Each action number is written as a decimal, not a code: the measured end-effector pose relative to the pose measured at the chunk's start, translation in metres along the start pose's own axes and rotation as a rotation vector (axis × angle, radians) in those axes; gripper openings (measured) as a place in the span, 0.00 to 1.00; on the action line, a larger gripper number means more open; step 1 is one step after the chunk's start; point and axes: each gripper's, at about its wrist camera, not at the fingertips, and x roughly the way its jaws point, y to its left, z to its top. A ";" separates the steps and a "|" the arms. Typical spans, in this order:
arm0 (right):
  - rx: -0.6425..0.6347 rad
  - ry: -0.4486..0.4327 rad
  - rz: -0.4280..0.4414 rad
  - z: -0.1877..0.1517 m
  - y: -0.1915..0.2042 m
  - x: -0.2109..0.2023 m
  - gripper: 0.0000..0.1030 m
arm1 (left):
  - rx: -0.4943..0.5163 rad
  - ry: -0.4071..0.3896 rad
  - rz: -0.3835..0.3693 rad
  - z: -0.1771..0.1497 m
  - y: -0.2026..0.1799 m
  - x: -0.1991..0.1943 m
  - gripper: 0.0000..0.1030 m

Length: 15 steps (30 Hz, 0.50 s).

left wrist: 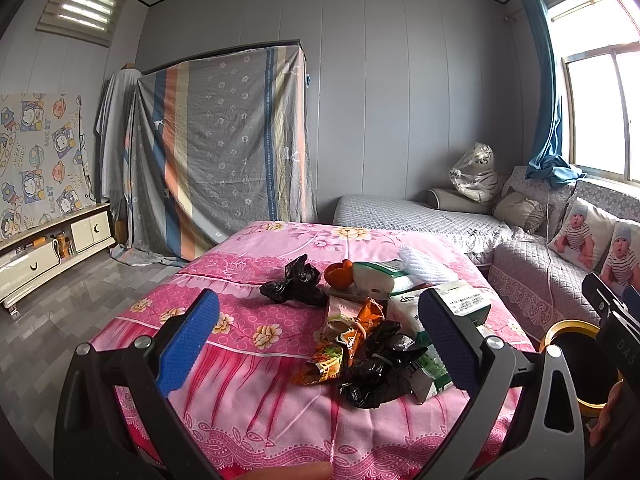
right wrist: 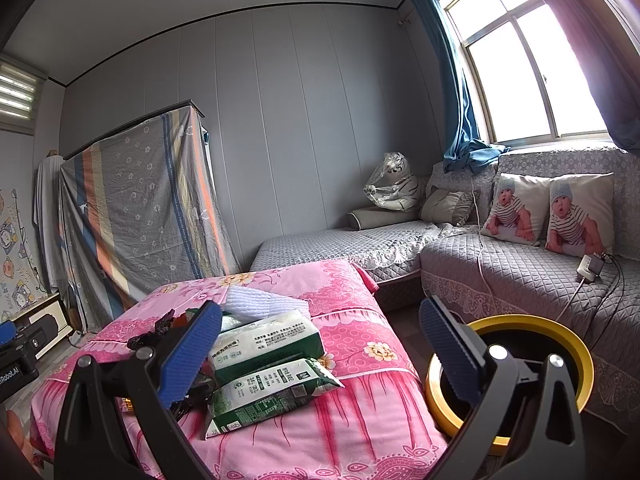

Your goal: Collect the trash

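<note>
Two tools, both spread wide, gripping nothing. Pink-covered table [left wrist: 248,364] carries the trash pile. Yellow-rimmed bin [right wrist: 560,332] sits right of the table. Left tool [left wrist: 320,336] faces black bag [left wrist: 376,372] and orange wrapper [left wrist: 340,344]; right tool [right wrist: 320,348] faces tissue packs [right wrist: 268,392].

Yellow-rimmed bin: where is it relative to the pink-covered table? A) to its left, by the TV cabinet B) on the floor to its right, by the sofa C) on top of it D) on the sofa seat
B: the right wrist view shows the yellow-rimmed bin standing low between the pink-covered table and the sofa, with the right gripper open in front of it.
</note>
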 end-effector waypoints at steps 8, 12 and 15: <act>-0.002 0.000 0.001 0.000 0.000 0.000 0.93 | -0.001 0.001 -0.001 0.000 0.000 0.000 0.92; -0.010 0.004 0.007 -0.001 0.002 -0.002 0.93 | -0.005 0.006 0.001 -0.002 0.001 -0.002 0.92; -0.011 0.003 0.009 -0.002 0.001 -0.004 0.93 | -0.007 0.007 0.002 0.000 0.001 -0.002 0.92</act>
